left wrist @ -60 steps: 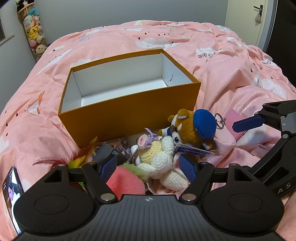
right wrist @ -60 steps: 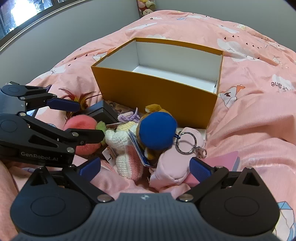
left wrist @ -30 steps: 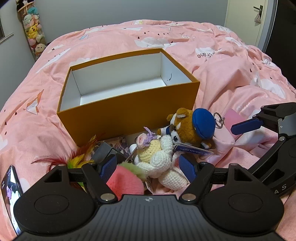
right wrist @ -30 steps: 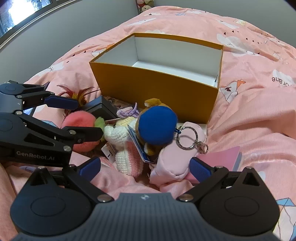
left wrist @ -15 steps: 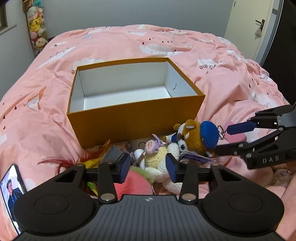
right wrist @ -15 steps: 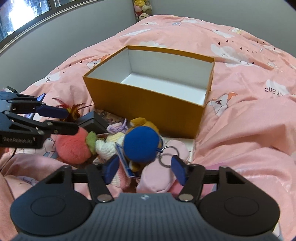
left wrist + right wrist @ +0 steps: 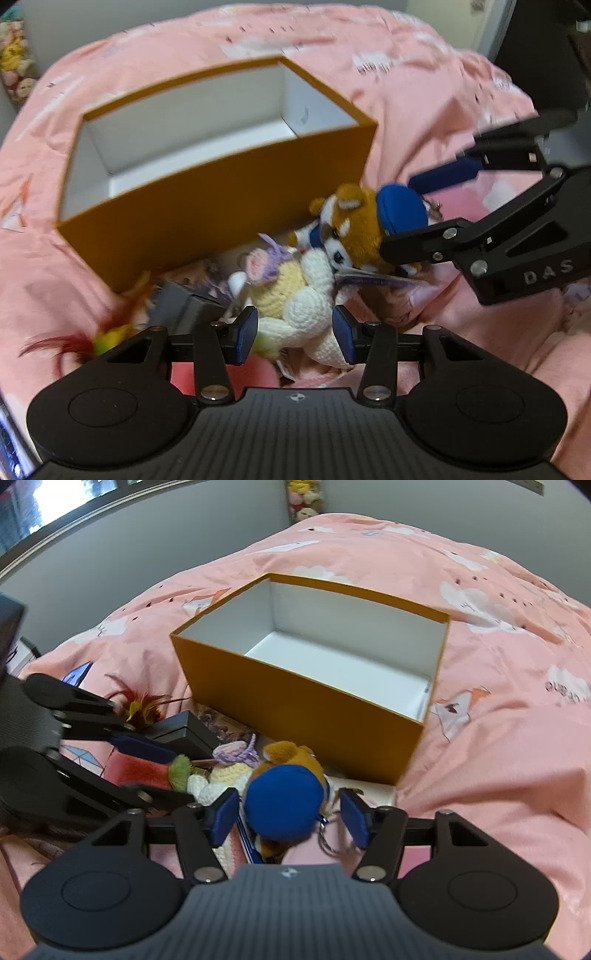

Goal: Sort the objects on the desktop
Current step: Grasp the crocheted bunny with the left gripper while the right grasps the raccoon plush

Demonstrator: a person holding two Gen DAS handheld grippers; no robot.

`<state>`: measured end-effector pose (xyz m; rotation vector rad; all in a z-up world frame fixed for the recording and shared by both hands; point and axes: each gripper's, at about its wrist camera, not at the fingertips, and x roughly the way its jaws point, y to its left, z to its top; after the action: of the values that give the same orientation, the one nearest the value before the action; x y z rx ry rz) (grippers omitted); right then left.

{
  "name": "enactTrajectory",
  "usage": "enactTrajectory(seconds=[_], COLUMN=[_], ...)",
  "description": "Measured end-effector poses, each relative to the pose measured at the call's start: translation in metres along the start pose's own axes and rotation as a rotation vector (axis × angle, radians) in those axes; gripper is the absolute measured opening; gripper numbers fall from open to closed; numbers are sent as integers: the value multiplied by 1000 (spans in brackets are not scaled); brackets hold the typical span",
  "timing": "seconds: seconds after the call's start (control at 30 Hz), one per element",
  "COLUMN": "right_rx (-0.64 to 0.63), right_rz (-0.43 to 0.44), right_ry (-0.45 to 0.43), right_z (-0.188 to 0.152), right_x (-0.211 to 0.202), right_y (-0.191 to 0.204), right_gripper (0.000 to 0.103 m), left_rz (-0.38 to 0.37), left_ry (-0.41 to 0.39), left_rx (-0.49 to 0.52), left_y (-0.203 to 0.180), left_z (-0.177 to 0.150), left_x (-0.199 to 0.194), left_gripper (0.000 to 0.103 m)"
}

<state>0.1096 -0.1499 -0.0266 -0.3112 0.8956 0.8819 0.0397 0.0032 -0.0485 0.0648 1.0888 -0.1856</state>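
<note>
Left wrist view first: the left gripper sits low centre with its jaws half open. They've just been opening a bit, and the crocheted doll lies between the blue pads without any visible squeeze, so it doesn't look gripped. The doll lies on the pink bed cover, just below the empty orange box that fills the upper left. The right gripper reaches in from the right edge around the brown bear plush with the blue hat. A dark case and a red feather toy lie lower left. This view is pretty blurred.

Right wrist view: the right gripper straddles the bear's blue hat, jaws part open and just widened a touch, pads close to the hat, but no clear contact. Only this view shows the keyring hanging off the bear, and a red plush with a green tuft under the left gripper.

Handling guess: both toys are light, soft and squishy, nothing fragile. The doll's belly and the bear's hat or head look like the best spots to pinch; limbs would just flop.
</note>
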Motion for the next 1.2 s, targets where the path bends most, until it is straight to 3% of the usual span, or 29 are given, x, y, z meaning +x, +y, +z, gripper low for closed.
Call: enactTrajectory(seconds=[0.13, 0.33, 0.47, 0.5, 0.53, 0.6, 0.83, 1.2], right_rx=[-35, -70, -79, -77, -76, -57, 34, 17], right_rz=[8, 6, 19, 25, 26, 32, 78, 89], right_ry=[17, 38, 77, 77, 73, 59, -18, -197], right_z=[2, 3, 1, 0, 1, 2, 13, 43], right_x=[11, 30, 43, 43, 42, 38, 6, -42], right_y=[2, 1, 0, 0, 0, -2, -19, -20], right_gripper=[69, 70, 59, 59, 57, 57, 57, 57], left_rz=[-12, -9, -8, -14, -28, -42, -24, 44], left_ry=[48, 58, 37, 29, 16, -11, -109, -365], left_rx=[5, 23, 21, 3, -18, -71, -168, -222], left_y=[0, 0, 2, 5, 8, 15, 31, 55], left_z=[1, 1, -2, 0, -1, 2, 4, 30], left_x=[20, 34, 34, 34, 31, 27, -4, -82], left_gripper=[58, 61, 52, 43, 35, 32, 31, 31])
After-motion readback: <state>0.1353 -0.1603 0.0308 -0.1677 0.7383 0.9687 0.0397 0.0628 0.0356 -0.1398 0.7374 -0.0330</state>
